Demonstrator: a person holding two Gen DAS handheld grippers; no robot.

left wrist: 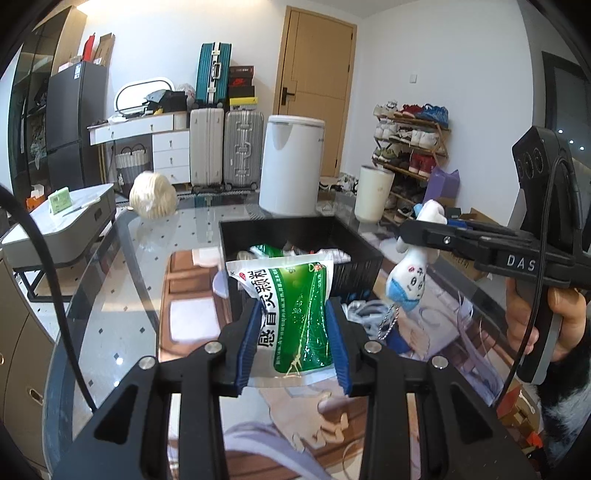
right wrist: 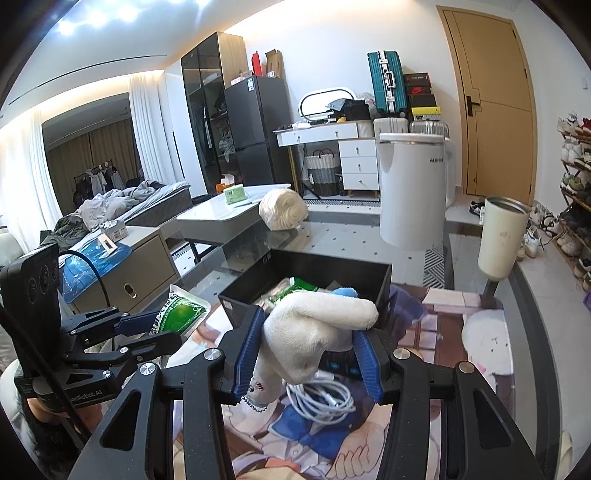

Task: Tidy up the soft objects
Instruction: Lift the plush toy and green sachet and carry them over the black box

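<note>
Centrally in the left view, a green sachet [left wrist: 295,314] is pinched between the left gripper's [left wrist: 293,341] blue pads, just below the black bin [left wrist: 354,240]. Right of it, the right gripper [right wrist: 306,354] clamps a white plush toy [right wrist: 314,332], hanging over the glass table [left wrist: 129,277].

The room is brightly lit by ceiling lights [right wrist: 96,16]; glare is thrown on the glass table [left wrist: 122,266]; edges are bent and vignetted.

Green-and-white sachet [left wrist: 295,314], white plush toy [right wrist: 314,332] with blue mask, black bin [right wrist: 332,273], blue-padded tongs [left wrist: 293,347].
</note>
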